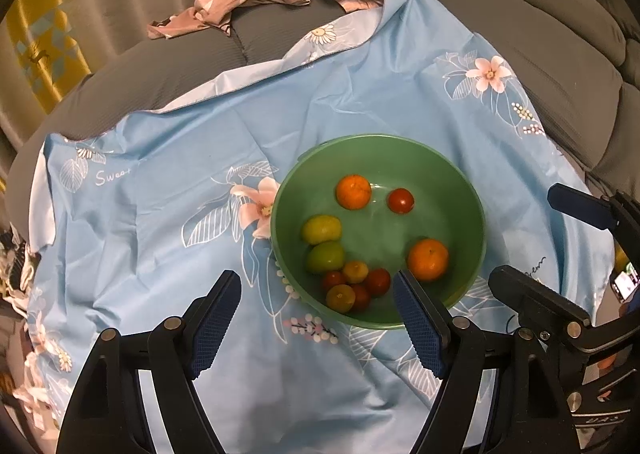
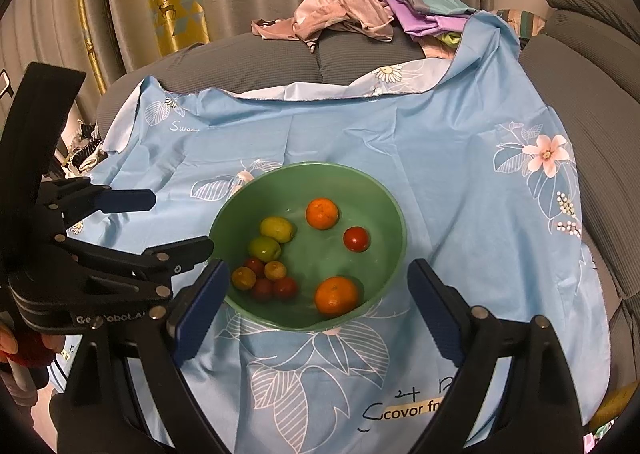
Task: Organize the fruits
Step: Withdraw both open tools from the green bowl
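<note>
ribbed blue claw pads before round glossy green bowl of fruit

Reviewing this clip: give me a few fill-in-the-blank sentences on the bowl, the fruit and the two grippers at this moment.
1. All the fruit lies inside the ____ bowl.
2. The number of oranges in the bowl is ____.
3. The bowl stands on a light ____ floral cloth.
4. The left gripper and the right gripper are both ____ and hold nothing.

Missing words: green; two; blue; open
</note>
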Available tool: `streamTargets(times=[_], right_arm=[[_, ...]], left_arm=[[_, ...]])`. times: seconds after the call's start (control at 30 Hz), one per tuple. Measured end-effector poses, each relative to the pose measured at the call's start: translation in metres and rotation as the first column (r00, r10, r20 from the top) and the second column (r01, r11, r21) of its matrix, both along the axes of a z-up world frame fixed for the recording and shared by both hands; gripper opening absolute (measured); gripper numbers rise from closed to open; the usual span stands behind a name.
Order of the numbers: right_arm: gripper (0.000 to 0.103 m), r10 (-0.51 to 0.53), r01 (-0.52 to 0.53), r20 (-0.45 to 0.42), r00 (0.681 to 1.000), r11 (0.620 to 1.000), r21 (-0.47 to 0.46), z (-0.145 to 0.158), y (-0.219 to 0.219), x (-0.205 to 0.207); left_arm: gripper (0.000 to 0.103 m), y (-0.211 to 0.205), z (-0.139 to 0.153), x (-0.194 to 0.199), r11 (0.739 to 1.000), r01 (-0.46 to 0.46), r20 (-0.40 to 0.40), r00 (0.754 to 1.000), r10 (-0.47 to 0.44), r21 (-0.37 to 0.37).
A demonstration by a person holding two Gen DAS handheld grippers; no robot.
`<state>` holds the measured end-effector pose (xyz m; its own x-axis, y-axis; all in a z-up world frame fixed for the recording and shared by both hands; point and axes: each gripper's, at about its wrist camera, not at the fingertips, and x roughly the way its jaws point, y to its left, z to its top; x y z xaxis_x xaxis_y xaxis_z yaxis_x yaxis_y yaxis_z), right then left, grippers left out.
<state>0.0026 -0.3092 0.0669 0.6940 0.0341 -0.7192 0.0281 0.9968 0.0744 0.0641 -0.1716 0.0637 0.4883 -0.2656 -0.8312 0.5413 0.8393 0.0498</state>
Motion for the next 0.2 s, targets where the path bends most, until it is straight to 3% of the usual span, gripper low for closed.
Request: streamTargets(times=[0.2], right_arm=[[0.092,0.0,0.0,0.0,1.0,1.0,0.0,0.0002,-0.0001,0.0006]], left_arm=[[0.078,0.0024,-0.0027,0.0016,1.0,-0.002,-0.008,1.0,0.002,-0.007]])
